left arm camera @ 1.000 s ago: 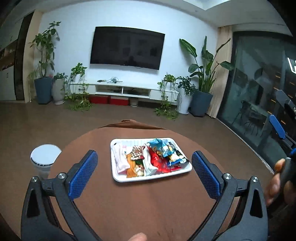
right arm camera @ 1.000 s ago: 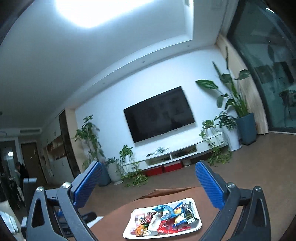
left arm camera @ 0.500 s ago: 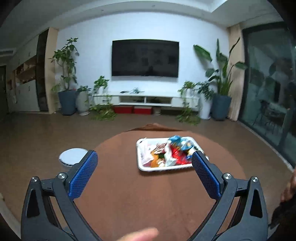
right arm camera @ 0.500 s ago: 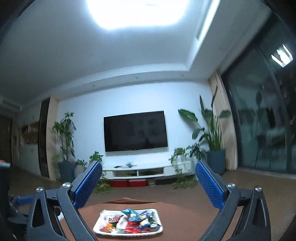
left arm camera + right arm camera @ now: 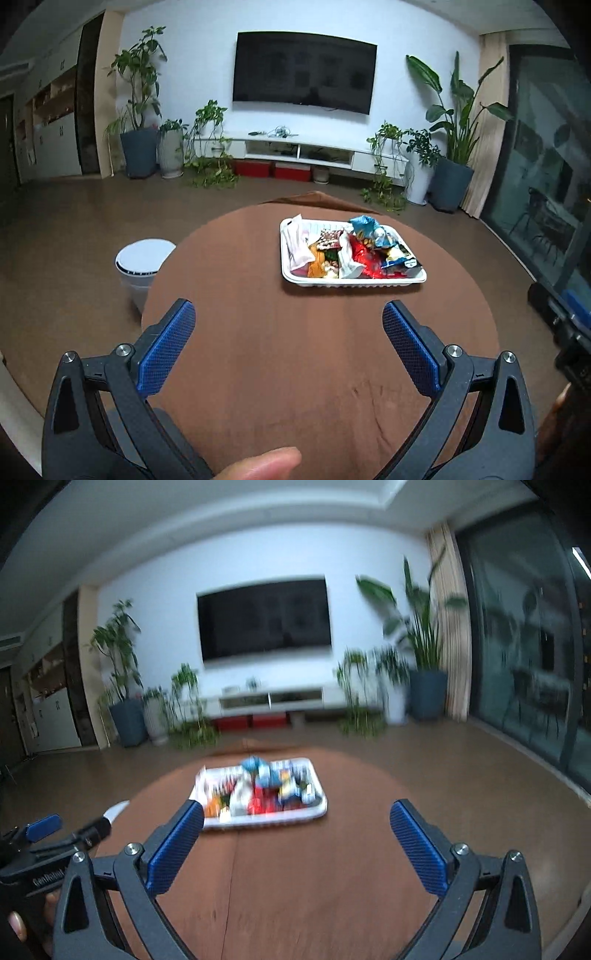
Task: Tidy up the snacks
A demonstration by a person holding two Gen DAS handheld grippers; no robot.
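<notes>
A white tray (image 5: 286, 271) heaped with snack packets (image 5: 364, 245) in white, orange, red and blue wrappers sits on the far half of a round brown table (image 5: 295, 362). My left gripper (image 5: 289, 334) hovers open over the near half of the table, well short of the tray, with nothing between its blue pads. In the right wrist view the same tray (image 5: 321, 808) is blurred by motion. My right gripper (image 5: 297, 829) is open and empty, just short of the tray's near rim. The left gripper's body (image 5: 44, 834) shows at the lower left there.
A white round bin (image 5: 142, 260) stands on the floor left of the table. A finger (image 5: 258, 463) shows at the bottom of the left wrist view. Beyond the table lie open floor, potted plants, a low TV bench and a wall TV. Glass doors run along the right.
Both cameras have tilted down toward the table. The right view dropped from the ceiling and now looks over the tray from closer. Both grippers stayed open.
</notes>
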